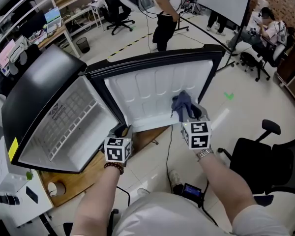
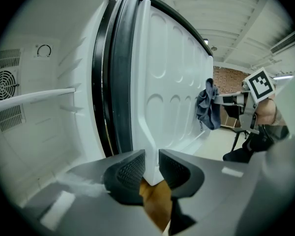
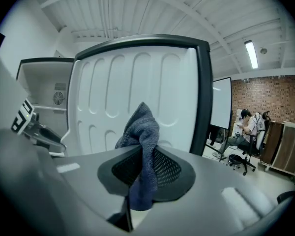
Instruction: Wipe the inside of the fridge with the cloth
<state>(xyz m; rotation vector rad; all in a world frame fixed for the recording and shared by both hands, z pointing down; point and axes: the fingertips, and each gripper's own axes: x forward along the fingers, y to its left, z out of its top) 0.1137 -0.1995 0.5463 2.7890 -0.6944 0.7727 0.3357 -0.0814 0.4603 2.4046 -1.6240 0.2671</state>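
Note:
The small fridge [image 1: 44, 97] stands with its door [image 1: 152, 90] swung wide, the white ribbed inner liner facing me. My left gripper [image 1: 124, 132] is shut on the door's lower edge [image 2: 150, 156], the white rim pinched between both pads. My right gripper [image 1: 188, 114] is shut on a blue-grey cloth [image 1: 182, 103], which bunches up out of the jaws right at the liner's lower right part. In the right gripper view the cloth [image 3: 142, 146] stands up in front of the door [image 3: 132, 82]. The left gripper view has the cloth [image 2: 209, 109] hanging by the liner [image 2: 172, 82].
The fridge cavity [image 2: 34, 107] holds a wire shelf [image 1: 71, 119] and a rear fan grille. A wooden board [image 1: 88, 173] lies under the fridge. A black office chair [image 1: 265, 163] stands close on the right. A person [image 1: 164, 14] stands behind the door; desks and more chairs lie beyond.

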